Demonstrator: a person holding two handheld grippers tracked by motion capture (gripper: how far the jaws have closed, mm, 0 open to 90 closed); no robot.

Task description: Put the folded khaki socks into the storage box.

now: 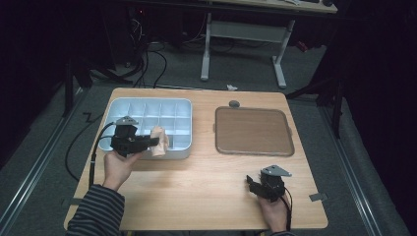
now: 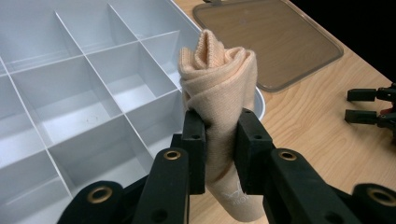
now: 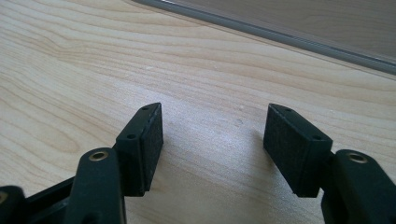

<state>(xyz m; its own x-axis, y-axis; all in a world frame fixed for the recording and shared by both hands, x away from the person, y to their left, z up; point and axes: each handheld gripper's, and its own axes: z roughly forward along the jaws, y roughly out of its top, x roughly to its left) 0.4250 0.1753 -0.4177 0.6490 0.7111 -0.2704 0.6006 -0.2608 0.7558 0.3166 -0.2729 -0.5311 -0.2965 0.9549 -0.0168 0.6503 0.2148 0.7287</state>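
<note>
The wooden surface carries two large things side by side: a pale grey divided tray toward the left and a flat brown lid with rounded corners toward the right, the two well apart. The tray is split into a grid of open compartments, and those seen in the left gripper view hold nothing. A small dark knob sits on the surface just beyond the lid's far edge.

The left gripper, held in the person's left hand, reaches over the tray's near right corner. Its jaws are clamped on a rolled peach-coloured cloth, which stands roughly upright between the pads and rises above them; its lower end hangs over the bare wood just beside the tray's rim.

The right gripper rests in the person's right hand near the front right of the surface, short of the lid. In the right gripper view its jaws stand wide apart above the wood grain, with nothing between them, and the lid's edge runs across the top.
</note>
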